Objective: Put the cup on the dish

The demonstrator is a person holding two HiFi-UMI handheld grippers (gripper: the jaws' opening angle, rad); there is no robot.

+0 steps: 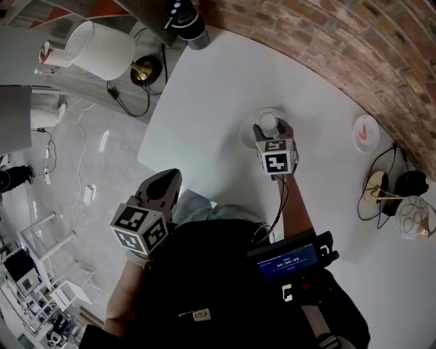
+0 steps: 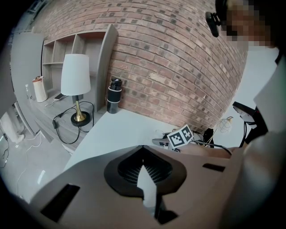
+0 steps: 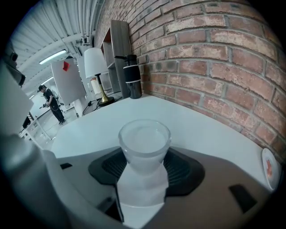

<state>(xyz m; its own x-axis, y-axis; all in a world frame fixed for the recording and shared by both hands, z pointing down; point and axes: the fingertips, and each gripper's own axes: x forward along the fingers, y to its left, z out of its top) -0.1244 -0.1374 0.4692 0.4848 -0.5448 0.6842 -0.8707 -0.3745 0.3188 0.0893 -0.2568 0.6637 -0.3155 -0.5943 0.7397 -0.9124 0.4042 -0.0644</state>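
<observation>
- Cup [image 3: 144, 143] pinched between the jaws of the right gripper [image 3: 143, 167], over the white dish [image 1: 249, 131] on the table [image 1: 204, 102]; whether cup and dish touch I cannot tell
- Left gripper [image 1: 165, 180], jaws pressed together and empty, hangs off the table's edge
- Farther off, a red-marked plate [image 1: 366, 132] and a dark bottle [image 1: 187, 20] by the brick wall [image 1: 327, 41]

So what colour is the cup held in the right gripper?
The cup is frosted, translucent white, clearest in the right gripper view.
</observation>
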